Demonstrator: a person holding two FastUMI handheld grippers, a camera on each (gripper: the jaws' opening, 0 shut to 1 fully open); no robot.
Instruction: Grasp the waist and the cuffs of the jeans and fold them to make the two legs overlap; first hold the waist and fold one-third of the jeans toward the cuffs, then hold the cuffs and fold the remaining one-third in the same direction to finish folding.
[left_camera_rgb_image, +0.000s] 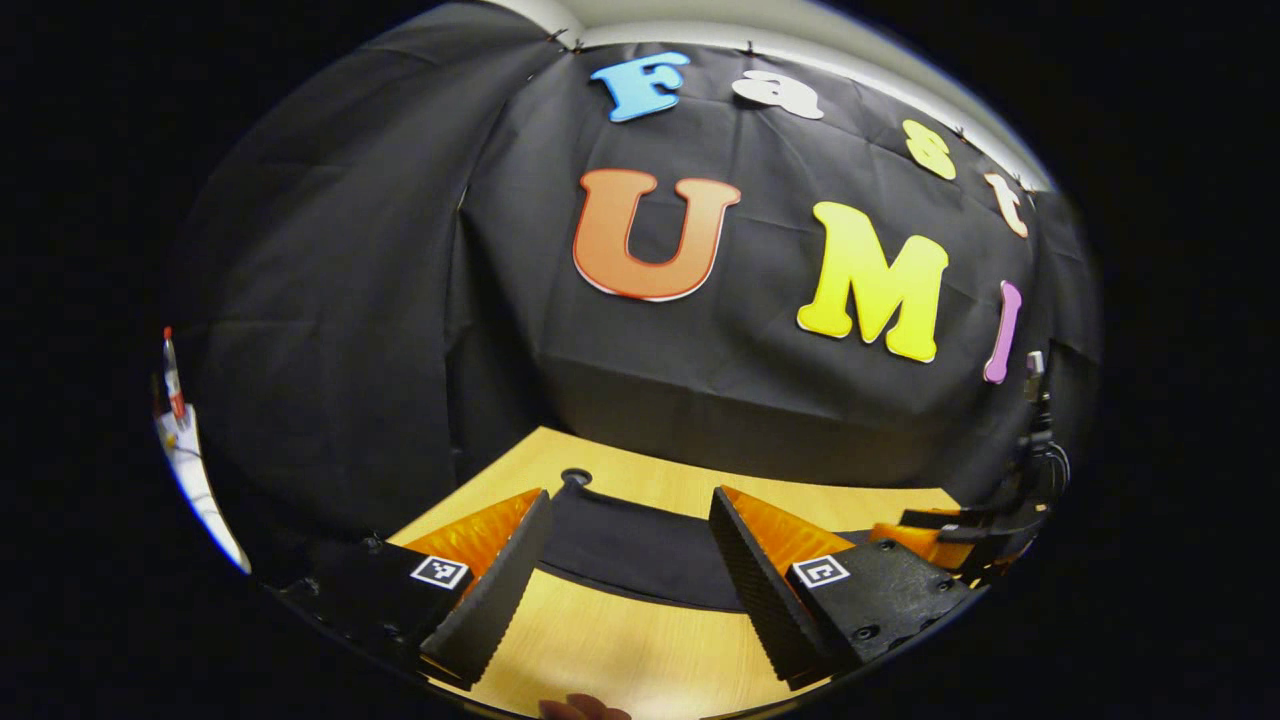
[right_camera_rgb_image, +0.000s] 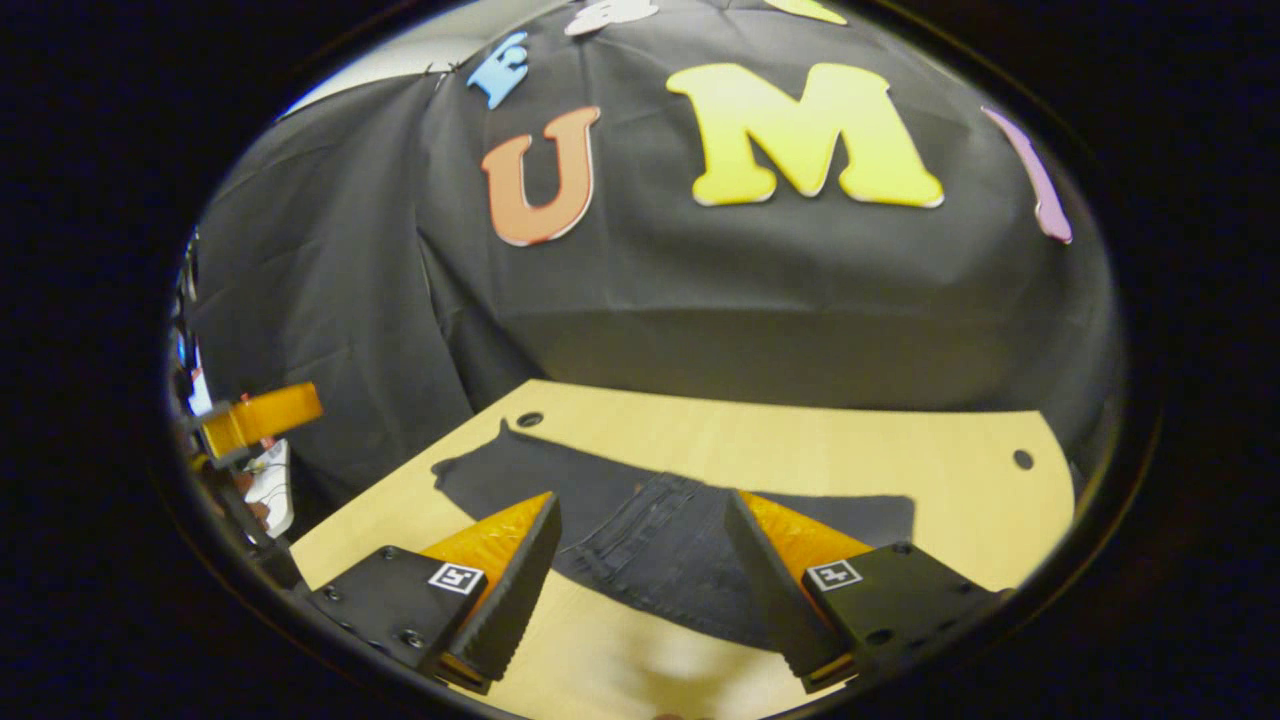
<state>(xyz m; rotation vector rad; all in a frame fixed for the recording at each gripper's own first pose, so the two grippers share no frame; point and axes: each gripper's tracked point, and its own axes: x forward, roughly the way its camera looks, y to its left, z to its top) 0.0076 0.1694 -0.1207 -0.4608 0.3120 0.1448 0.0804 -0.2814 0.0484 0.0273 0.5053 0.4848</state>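
**Dark jeans flat on the table, both grippers open above the near edge**

Left gripper view, left to right: left gripper (left_camera_rgb_image: 630, 560) with fingers spread wide, holding nothing, raised over the wooden table (left_camera_rgb_image: 620, 650). Between the fingers, a dark stretch of the jeans (left_camera_rgb_image: 635, 555) lying flat, running from a round hole (left_camera_rgb_image: 575, 476) in the tabletop toward the right. At far right, part of the other gripper, orange and black.

Right gripper view, left to right: at far left, an orange finger of the other gripper. Right gripper (right_camera_rgb_image: 640, 560) likewise parted and empty. Beyond and between its fingers, jeans spread across the table, seam stitching visible at centre, one end near the hole at rear left.
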